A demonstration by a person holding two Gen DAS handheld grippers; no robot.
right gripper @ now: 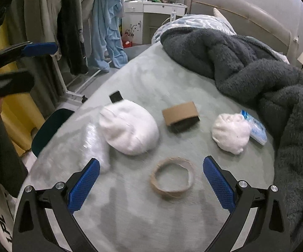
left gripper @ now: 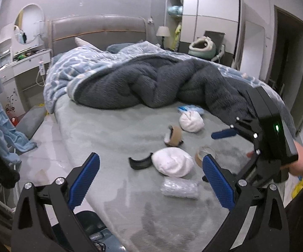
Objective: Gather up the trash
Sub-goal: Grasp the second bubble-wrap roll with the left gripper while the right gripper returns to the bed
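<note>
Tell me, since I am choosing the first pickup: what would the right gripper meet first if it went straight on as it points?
Most likely the thin brown tape ring, lying flat on the bed between the open right gripper fingers. Beyond it lies the cardboard roll. Depth is unclear.

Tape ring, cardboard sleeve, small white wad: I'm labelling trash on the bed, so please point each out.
tape ring (right gripper: 190, 174): right wrist view, on its right rim.
cardboard sleeve (right gripper: 180, 110): right wrist view, on its brown outer face.
small white wad (right gripper: 230, 132): right wrist view, on its middle.
</note>
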